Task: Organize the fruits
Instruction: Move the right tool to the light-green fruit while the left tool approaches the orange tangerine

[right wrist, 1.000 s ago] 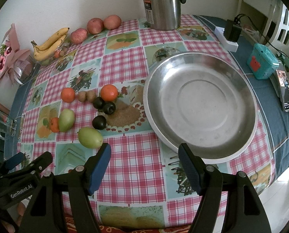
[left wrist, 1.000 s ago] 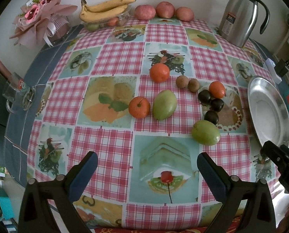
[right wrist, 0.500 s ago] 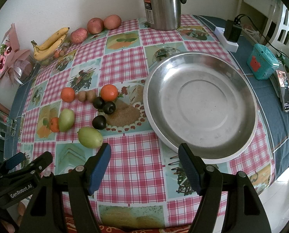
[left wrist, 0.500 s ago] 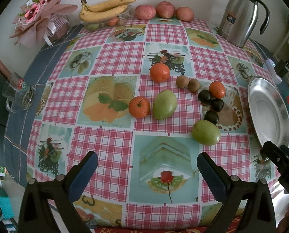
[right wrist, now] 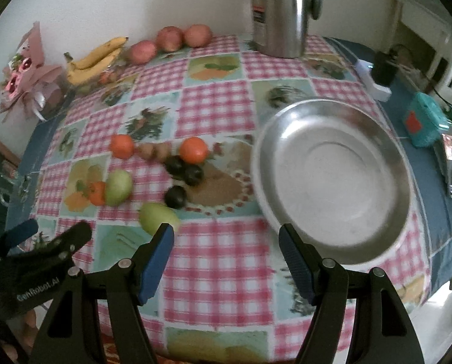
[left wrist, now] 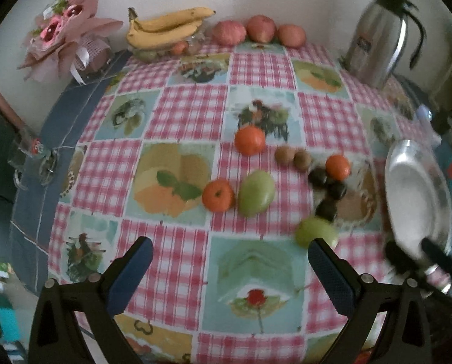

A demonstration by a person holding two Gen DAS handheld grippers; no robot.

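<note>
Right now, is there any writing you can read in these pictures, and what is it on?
"GenRobot.AI": white letters on the black body of the left gripper, seen from the right wrist.
Label on the steel jug: too blurred to read.
Red mark on the glass mug: too blurred to read.
Red mark on the teal box: illegible.

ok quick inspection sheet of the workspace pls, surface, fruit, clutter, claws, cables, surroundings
surface: table with checked fruit-print cloth, blue cloth along its edges
job's things: three oranges, two green mangoes, two kiwis and three dark fruits loose mid-table; steel plate holds nothing
clutter: bananas, three apples, steel jug, bouquet, teal box
grippers: left claw and right claw both open, holding nothing
cables: black charger with cord at the far right edge
surroundings: pale wall behind the table
</note>
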